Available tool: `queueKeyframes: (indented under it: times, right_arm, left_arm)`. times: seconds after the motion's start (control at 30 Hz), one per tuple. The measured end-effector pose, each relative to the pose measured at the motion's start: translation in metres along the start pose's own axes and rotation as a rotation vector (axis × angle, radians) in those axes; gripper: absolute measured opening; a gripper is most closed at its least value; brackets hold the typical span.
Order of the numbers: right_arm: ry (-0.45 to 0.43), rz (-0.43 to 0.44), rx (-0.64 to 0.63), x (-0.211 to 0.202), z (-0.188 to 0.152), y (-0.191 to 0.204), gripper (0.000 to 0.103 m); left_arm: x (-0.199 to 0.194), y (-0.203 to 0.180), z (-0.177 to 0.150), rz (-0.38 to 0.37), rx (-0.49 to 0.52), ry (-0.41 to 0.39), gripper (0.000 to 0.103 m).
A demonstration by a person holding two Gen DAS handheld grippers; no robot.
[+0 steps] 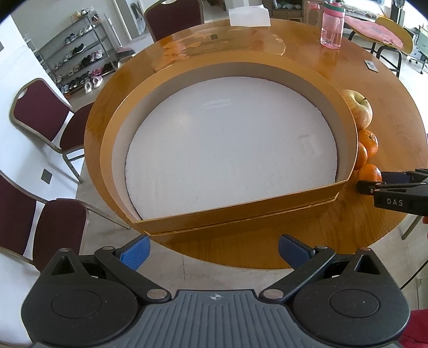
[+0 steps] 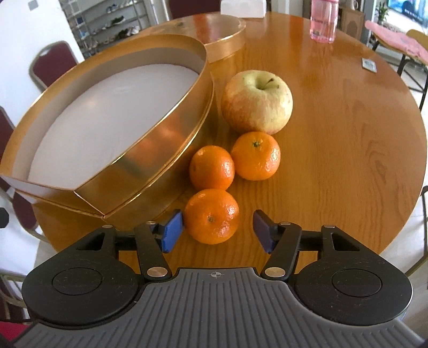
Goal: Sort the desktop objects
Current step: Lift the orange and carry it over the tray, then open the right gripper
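1. Here's the right gripper (image 2: 218,231), angled down over the wooden table (image 2: 334,139), with its blue pads (image 2: 172,231) parted around the nearest mandarin (image 2: 211,216).
2. The left pad sits right against the fruit's side, and the right pad stands clear with a visible gap, so this is no grip. The mandarin rests on the table between loose jaws.
3. Just behind it, two more mandarins sit side by side and touching: one on the left (image 2: 212,167), one on the right (image 2: 256,155).
4. Behind those, a big yellow-red apple (image 2: 256,101) stands stem up, touching the right-hand mandarin.
5. All four fruits sit just beside the gold box (image 2: 149,150), a wide open container with a white floor and nothing inside it.
6. Its gold lid (image 2: 227,45) lies flat on the table behind it, partly hidden by the box wall.
7. Over to the left gripper (image 1: 212,250): its fingers are spread wide, nothing between them, and it hovers at the near edge of the table in front of the box.
8. From that side the fruit peeks out past the box's right wall, with the right gripper reaching in from the edge of the view.
9. Far across the table, a pink water bottle (image 2: 323,21) stands upright, well apart from the fruit.
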State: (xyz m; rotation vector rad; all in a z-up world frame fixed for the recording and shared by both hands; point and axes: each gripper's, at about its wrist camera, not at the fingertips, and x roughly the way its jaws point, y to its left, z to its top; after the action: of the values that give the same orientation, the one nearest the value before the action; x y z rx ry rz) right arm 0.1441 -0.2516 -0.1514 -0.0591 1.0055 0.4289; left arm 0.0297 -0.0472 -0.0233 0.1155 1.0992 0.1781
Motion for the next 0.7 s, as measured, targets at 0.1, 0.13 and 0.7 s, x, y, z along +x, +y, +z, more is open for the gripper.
queueKeyframes:
  times: [0.1,0.13,0.7]
  right_arm:
    - [0.0,0.01,-0.002,0.0,0.001,0.001,0.047]
    - [0.003,0.006,-0.005,0.0,0.001,0.002,0.046]
    - [-0.039,-0.026,0.099,-0.056,0.018,0.02,0.046]
  left_arm:
    - [-0.001,0.0,-0.001,0.008,-0.006,0.003,0.102]
    - [-0.001,0.0,-0.002,0.01,-0.009,0.005,0.102]
    - [0.007,0.048,0.001,-0.015,-0.072,-0.012,0.102]
